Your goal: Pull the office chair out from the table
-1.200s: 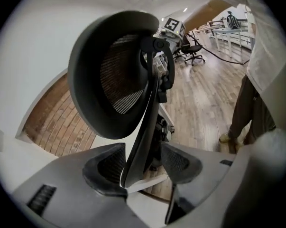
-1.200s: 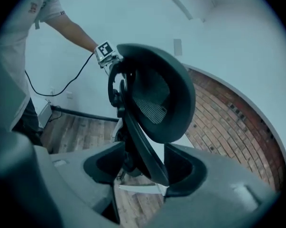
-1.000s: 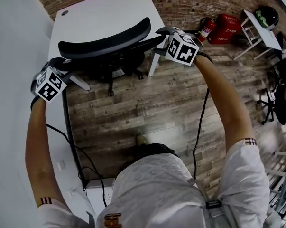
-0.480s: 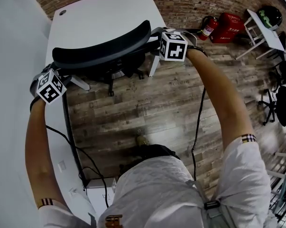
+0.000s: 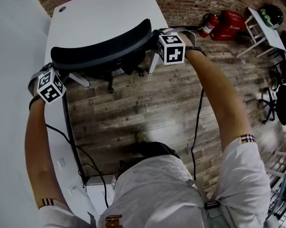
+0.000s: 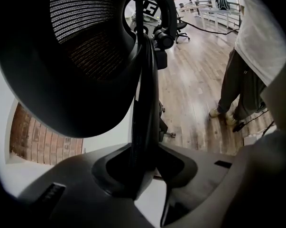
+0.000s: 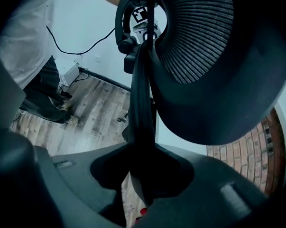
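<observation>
A black office chair (image 5: 102, 49) with a mesh backrest stands pushed in at the white table (image 5: 105, 11), its curved top edge towards me. My left gripper (image 5: 54, 70) sits at the backrest's left end and my right gripper (image 5: 157, 37) at its right end. In the left gripper view the thin backrest edge (image 6: 143, 103) runs straight down between the jaws of the left gripper (image 6: 143, 167), which have just been closing and now pinch it. In the right gripper view the backrest edge (image 7: 142, 103) is pinched the same way by the right gripper (image 7: 142, 170), whose jaws have also just closed.
The floor is wooden planks, with a brick wall behind the table. A red fire extinguisher (image 5: 207, 28) and a red case (image 5: 226, 25) lie at the wall. Other black chairs (image 5: 280, 94) stand at the right. A cable (image 5: 197, 122) hangs from my right arm.
Both grippers have come down onto the two ends of the backrest, and their jaws have closed on its edge. The right gripper has rolled, so its marker cube shows another face.
</observation>
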Demonstrator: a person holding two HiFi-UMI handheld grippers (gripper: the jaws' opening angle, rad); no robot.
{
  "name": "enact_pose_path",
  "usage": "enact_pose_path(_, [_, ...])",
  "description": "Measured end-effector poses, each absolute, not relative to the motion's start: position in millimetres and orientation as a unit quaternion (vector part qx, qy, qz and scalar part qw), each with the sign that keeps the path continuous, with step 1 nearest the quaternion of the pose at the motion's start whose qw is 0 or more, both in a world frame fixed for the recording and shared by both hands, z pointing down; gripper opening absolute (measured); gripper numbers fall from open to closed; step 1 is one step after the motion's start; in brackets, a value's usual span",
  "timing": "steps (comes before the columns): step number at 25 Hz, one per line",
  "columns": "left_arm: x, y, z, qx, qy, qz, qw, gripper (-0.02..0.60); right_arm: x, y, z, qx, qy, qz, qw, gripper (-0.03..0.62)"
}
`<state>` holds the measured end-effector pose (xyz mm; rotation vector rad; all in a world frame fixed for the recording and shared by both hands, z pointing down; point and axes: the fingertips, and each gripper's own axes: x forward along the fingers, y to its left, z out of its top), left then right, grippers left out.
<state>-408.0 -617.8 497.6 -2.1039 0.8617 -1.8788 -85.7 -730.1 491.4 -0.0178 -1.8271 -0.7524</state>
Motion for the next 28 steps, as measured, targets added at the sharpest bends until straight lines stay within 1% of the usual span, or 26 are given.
enact_pose_path(13, [-401.6, -552.7, 496.1, -0.713, 0.278, -0.637, 0.094, 0.127, -75.6, -654.2, 490.1, 0.002, -0.772, -0.325, 0.546, 0.112])
enact_pose_path(28, [-383.8, -460.5, 496.0, -0.718, 0.279, -0.627, 0.109, 0.127, -58.1, -561.7, 491.5, 0.015, -0.768, -0.326, 0.551, 0.112])
